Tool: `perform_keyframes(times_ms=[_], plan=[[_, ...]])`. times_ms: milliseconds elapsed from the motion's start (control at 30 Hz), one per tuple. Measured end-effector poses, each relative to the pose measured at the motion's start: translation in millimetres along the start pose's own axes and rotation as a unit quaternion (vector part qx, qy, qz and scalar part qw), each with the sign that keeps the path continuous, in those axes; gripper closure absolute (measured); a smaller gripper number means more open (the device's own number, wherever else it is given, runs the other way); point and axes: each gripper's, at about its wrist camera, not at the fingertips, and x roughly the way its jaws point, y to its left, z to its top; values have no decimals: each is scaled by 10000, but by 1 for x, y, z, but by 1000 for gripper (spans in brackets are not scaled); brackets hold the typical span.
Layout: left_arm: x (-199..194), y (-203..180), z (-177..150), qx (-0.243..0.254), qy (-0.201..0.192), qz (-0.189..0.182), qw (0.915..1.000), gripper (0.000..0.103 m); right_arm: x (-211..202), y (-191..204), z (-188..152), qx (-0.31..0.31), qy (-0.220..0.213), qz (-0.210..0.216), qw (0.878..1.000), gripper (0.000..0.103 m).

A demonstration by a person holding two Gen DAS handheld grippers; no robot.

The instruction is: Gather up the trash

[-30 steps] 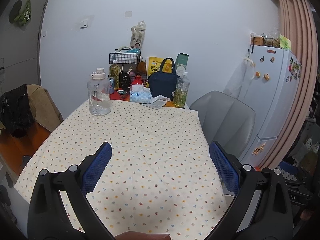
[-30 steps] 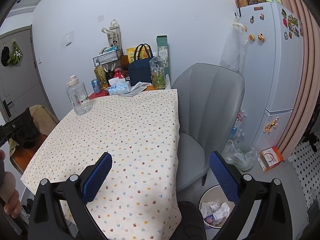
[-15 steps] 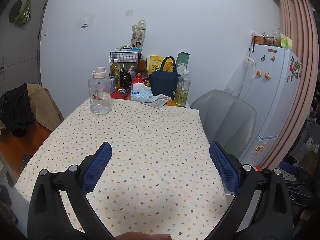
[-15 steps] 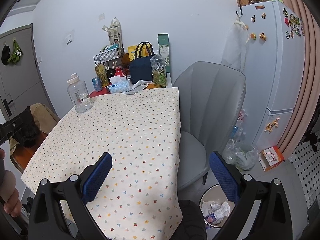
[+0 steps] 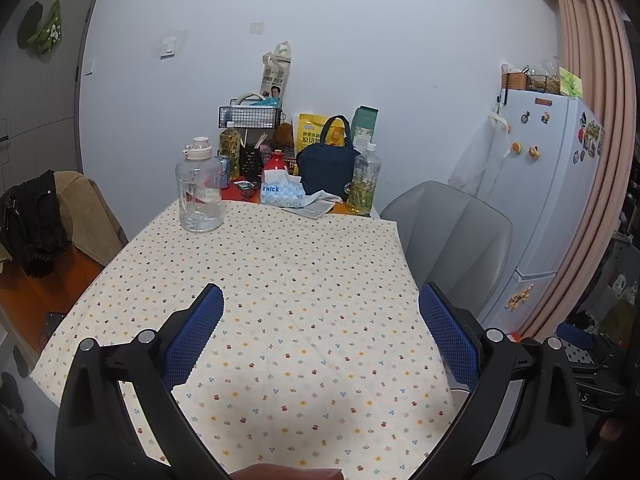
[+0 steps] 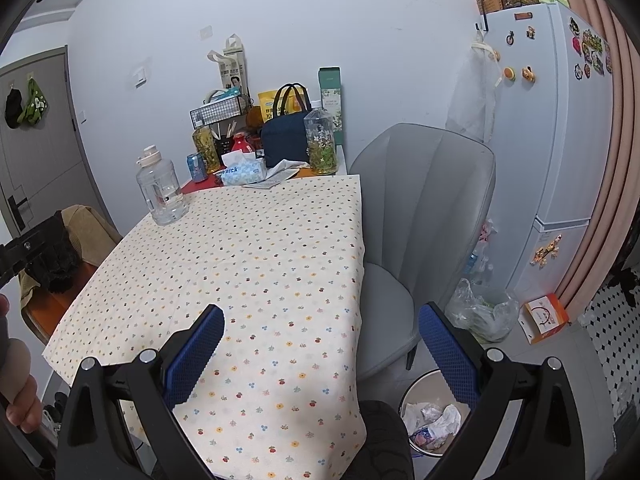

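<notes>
Trash bin [image 6: 408,398] at the lower right of the right wrist view, on the floor beside the table; crumpled paper and wrappers [image 6: 430,424] inside, partly cut off by the right gripper's blue pad and a dark rounded shape at the bottom edge. In the left wrist view only a sliver of white rim [image 5: 458,394], low right, behind the pad. Print on the wrappers too small to read.

Right gripper [image 6: 320,354] spread wide, nothing between the pads, above the near edge of the dotted tablecloth [image 6: 256,256]. Left gripper [image 5: 320,334] likewise wide apart and empty, over the same cloth.

Tissue pack [image 6: 243,171] at the far end of the table, upper centre, lettering partly folded away: reads "nick" or similar. Crumpled white paper [image 6: 286,166] just beside it, lying on a printed sheet; text illegible. Clear water jug [image 6: 161,190] on the cloth, red label unreadable. Blue can [image 6: 197,167] behind it, markings blurred. Navy bag [image 6: 286,138] hiding most of a yellow pouch [image 5: 310,130] with Chinese characters. Bottle with green contents [image 6: 321,142] next to the bag.

Grey chair [image 6: 420,216] right of the table. Clear plastic bag [image 6: 480,312] on the floor by the fridge [image 6: 560,128], contents hard to make out. Orange-and-white box [image 6: 546,318] beside it, writing unreadable. Part of a hand [image 6: 16,380] at the lower left edge, mostly out of frame.
</notes>
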Motion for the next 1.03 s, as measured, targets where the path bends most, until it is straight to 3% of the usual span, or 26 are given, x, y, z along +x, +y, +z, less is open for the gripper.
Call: perform_keyframes(times_ms=[1033], plan=[[21, -12, -16, 241, 325, -165, 9990, 6, 11, -10, -8, 33, 105, -30, 9999, 8]])
